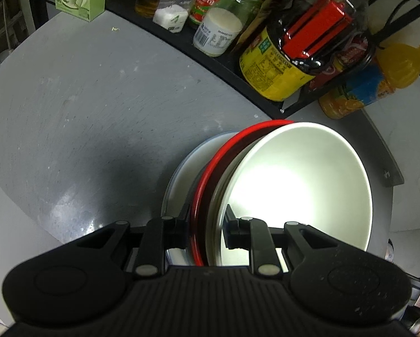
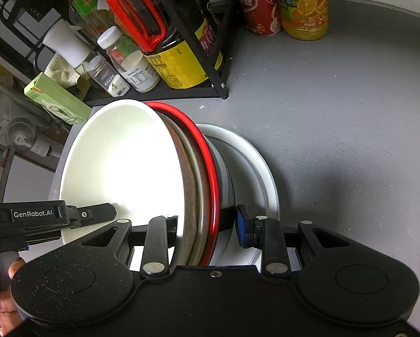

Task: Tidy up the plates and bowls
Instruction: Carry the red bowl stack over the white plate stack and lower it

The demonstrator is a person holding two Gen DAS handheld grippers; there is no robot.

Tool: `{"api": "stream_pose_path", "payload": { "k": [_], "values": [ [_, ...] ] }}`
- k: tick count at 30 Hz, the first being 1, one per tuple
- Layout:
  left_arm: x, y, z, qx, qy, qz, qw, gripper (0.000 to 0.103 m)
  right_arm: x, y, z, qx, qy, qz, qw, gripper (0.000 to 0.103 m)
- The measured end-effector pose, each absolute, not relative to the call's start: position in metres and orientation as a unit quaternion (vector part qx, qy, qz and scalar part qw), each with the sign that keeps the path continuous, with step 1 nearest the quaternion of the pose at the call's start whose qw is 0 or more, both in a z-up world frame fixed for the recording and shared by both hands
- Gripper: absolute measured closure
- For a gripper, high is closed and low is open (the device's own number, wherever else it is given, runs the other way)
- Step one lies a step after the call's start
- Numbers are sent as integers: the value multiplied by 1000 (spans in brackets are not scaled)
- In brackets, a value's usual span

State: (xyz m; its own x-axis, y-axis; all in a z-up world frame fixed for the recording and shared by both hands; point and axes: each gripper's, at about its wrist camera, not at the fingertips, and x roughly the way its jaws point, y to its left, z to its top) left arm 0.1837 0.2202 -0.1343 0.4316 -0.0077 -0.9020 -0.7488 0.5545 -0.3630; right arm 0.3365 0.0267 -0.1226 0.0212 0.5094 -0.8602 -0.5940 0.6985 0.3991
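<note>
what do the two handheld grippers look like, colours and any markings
Both the left gripper and the right gripper are matte black plastic, with ribbed bodies, round side discs and silver rivets on the linkage bars. The fingers carry blue pads. Seen from the right wrist, the left gripper's side reads "GenRobot.AI" in white.

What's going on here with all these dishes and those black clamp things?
A person is tidying dishes with a handheld gripping tool in each hand. Both tools grip the rims of a nested stack: the left tool and the right tool each straddle the white bowl and the red-rimmed bowl under it. A white plate sits beneath them on the grey table. A rack of bottles stands behind.
</note>
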Motion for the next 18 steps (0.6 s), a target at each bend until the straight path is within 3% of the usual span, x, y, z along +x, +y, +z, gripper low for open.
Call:
{"api": "stream_pose_path", "payload": {
  "k": [18],
  "values": [
    [197,216,-132,-396,468,237,754,82,348,23,-128,-27,597,368,712,74]
  ]
}}
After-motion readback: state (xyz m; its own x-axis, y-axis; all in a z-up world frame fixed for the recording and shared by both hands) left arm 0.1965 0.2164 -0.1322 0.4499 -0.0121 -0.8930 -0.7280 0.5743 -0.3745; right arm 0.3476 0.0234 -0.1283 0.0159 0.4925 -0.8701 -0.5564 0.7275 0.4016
